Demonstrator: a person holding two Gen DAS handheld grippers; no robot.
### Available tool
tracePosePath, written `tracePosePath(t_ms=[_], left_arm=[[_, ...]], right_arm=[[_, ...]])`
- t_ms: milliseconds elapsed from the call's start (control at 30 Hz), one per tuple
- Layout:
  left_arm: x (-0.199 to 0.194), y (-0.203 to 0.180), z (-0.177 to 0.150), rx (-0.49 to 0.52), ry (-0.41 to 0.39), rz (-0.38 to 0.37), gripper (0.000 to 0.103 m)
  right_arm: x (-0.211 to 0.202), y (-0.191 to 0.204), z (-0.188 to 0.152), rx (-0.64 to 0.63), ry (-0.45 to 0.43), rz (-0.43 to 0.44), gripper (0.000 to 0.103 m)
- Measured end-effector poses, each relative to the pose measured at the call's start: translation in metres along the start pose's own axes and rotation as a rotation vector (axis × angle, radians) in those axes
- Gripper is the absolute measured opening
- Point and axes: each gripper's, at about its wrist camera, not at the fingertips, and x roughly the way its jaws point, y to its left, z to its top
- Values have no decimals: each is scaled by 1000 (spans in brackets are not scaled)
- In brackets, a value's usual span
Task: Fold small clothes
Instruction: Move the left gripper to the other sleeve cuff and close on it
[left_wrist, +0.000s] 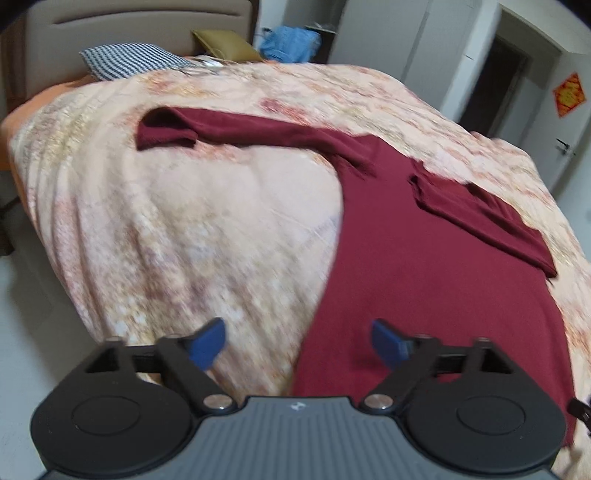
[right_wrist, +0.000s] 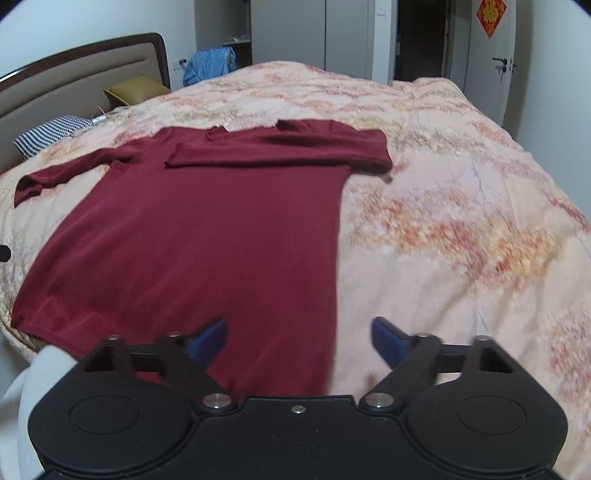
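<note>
Both claws — left claw (left_wrist: 297, 343), right claw (right_wrist: 298, 341) — wide open, empty, over maroon sweater (right_wrist: 199, 236) on floral quilt (right_wrist: 461, 229) — pillows (right_wrist: 55, 131) beyond.

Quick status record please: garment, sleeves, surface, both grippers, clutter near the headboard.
garment: dark red top, spread flat, hem toward the cameras
right sleeve: folded inward across the chest
left sleeve: still stretched out to the side
surface: floral bedspread
left gripper: open, nothing between the fingers, over the top's left edge
right gripper: open, nothing held, over the top's right edge
headboard end: checked pillow, olive cushion
</note>
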Motion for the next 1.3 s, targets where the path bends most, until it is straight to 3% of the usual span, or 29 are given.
tracePosePath(t_ms=[67, 300, 467, 567, 700, 900, 1067, 1167, 1233, 1300], left_arm=[[7, 1, 10, -8, -12, 34, 100], [41, 19, 52, -51, -40, 83, 103], [81, 37, 93, -94, -97, 49, 103], [112, 52, 121, -149, -133, -8, 103], [149, 74, 156, -241, -162, -4, 103], [164, 122, 189, -394, -244, -37, 103], [168, 154, 213, -496, -279, 31, 103], [180, 176, 223, -607, -238, 52, 97], [186, 188, 227, -678, -225, 50, 87], [190, 195, 231, -725, -199, 108, 74]], right_arm=[[6, 2, 7, 2, -17, 14, 101], [45, 20, 40, -18, -33, 60, 102], [82, 44, 70, -70, -42, 98, 102], [103, 59, 91, -113, -57, 119, 102], [124, 78, 116, -165, -91, 156, 102], [150, 98, 135, -192, -107, 197, 102], [161, 109, 136, -196, -101, 220, 102], [166, 113, 131, -191, -90, 224, 102], [167, 115, 127, -189, -76, 223, 102], [167, 115, 123, -187, -67, 221, 102]])
